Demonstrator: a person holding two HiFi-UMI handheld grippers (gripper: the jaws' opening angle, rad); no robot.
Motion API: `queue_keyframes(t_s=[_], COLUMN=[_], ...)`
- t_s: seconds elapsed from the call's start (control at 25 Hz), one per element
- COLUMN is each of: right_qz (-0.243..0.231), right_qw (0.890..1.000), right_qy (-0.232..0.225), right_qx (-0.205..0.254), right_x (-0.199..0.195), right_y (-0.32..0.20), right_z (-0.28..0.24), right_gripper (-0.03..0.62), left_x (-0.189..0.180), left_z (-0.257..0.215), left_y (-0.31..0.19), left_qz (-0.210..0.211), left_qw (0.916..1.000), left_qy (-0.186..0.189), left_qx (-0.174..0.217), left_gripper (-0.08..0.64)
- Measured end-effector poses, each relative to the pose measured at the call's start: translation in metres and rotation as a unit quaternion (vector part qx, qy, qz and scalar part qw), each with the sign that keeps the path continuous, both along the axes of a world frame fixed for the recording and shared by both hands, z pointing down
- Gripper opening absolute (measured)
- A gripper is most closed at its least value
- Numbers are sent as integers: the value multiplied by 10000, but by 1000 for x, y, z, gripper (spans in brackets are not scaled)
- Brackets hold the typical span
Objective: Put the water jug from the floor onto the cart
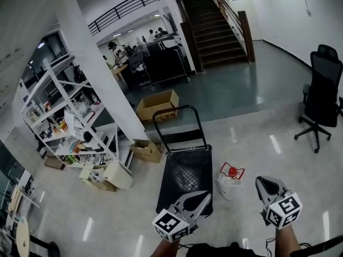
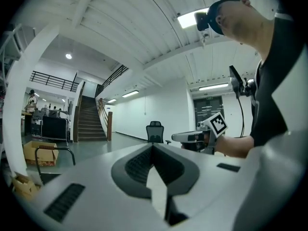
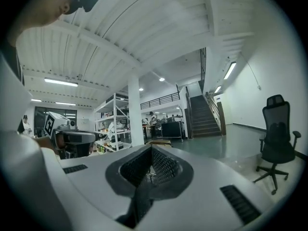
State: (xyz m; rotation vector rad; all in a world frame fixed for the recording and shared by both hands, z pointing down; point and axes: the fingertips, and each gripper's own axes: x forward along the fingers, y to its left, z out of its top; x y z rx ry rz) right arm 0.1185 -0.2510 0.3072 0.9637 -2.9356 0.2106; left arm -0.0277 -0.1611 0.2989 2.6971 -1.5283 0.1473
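Floor (image 1: 278,159): one water jug (image 1: 230,183), one cart (image 1: 185,178); left hand-held gripper (image 1: 206,197), right hand-held gripper (image 1: 264,180) each pressed together.

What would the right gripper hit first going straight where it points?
Nothing near: the right gripper points level over open floor, the water jug low to its left. Far ahead sits a cardboard box, probably below its line; depth is unclear.

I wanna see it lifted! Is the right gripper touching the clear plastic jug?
Apart: head view shows floor between the right gripper and the clear red-capped plastic jug.
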Motion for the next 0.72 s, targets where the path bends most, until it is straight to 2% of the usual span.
queue_keyframes(t_s=[0.28, 0.72], right_qz=[38, 212], right_qw=[9998, 9995], right_qy=[-81, 234], right_qx=[-170, 9], right_x=[-36, -146], right_y=[-68, -166], right_z=[22, 20], right_gripper=[0, 0], left_x=[-39, -163], left_z=[25, 21], left_y=[-60, -156], left_qz=[-57, -108], left_qw=[9998, 9990], left_qy=[87, 408], left_qx=[-139, 135], left_gripper=[2, 2])
